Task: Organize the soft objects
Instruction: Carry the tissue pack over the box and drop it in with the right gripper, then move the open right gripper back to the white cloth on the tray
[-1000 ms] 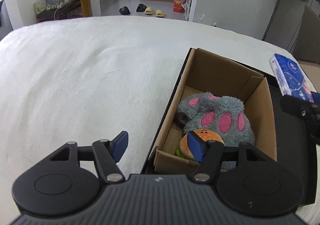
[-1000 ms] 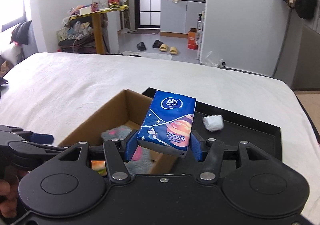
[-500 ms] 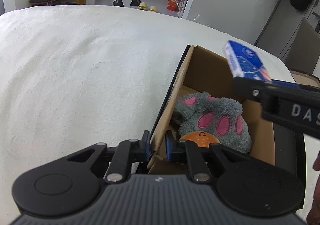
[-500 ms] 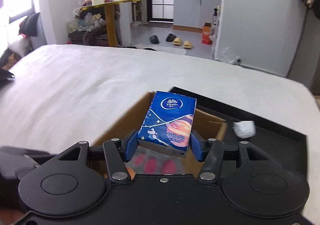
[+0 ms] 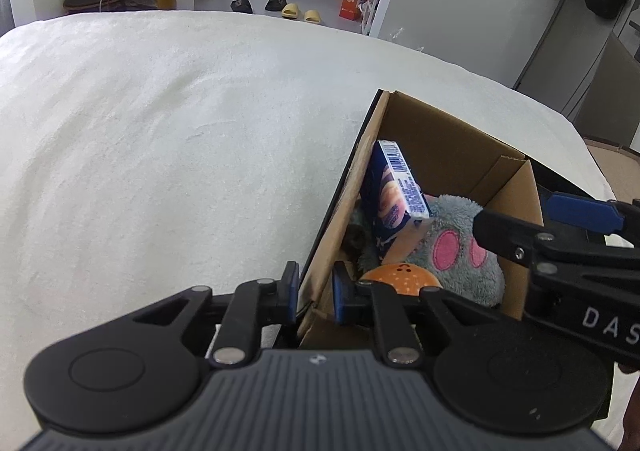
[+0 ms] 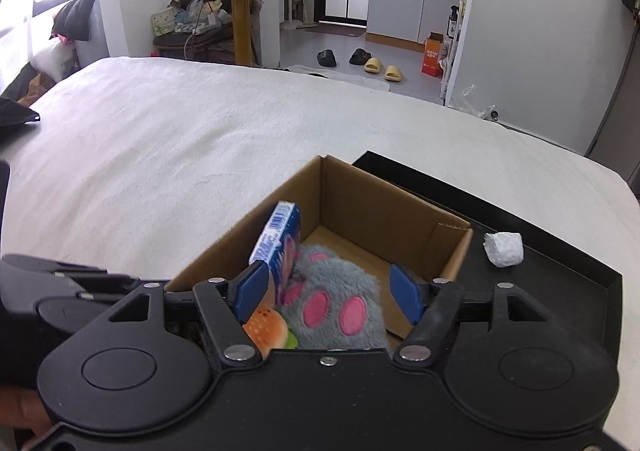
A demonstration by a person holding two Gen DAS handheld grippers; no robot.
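A brown cardboard box stands on a black tray on the white bed. Inside lie a grey plush paw with pink pads, an orange burger plush and a blue tissue pack leaning on edge against the left wall. My left gripper is shut on the box's near left wall. My right gripper is open and empty just above the box; it also shows in the left wrist view.
A crumpled white wad lies on the tray to the right of the box. The white bed spreads wide to the left. Beyond it are a yellow table, slippers and a grey wall.
My right gripper moved over the box, opened and let go of the tissue pack, which now leans inside the box. My left gripper closed on the box's wall.
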